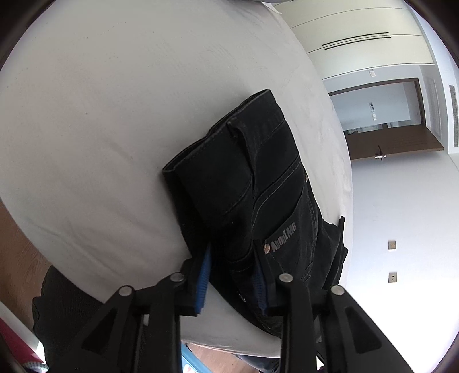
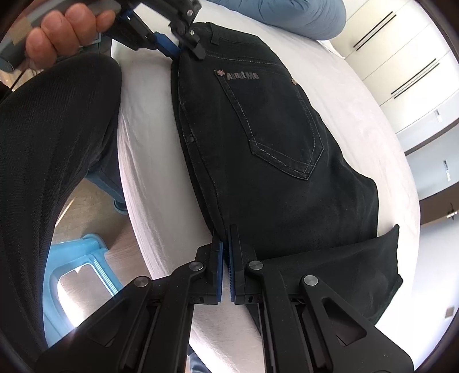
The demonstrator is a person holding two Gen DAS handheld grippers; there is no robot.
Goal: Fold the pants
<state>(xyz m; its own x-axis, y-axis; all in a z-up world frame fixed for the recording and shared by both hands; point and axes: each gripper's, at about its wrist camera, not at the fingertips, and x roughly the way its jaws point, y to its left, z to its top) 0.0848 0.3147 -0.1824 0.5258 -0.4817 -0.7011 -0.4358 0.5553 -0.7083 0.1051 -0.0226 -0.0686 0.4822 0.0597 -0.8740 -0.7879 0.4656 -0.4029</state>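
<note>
Black jeans lie folded on a white bed, back pocket with the "AboutMe" label up. My left gripper has its blue pads apart around the waistband edge of the jeans, near the bed's edge. In the right wrist view the jeans run away from me, with a folded leg end at the lower right. My right gripper is nearly closed, pinching the near edge of the jeans. The left gripper shows at the far waistband, held by a hand.
A blue pillow or garment lies at the bed's far end. The person's dark-trousered leg stands left of the bed. A light blue stool sits on the wooden floor. White wardrobes and a brown door stand beyond.
</note>
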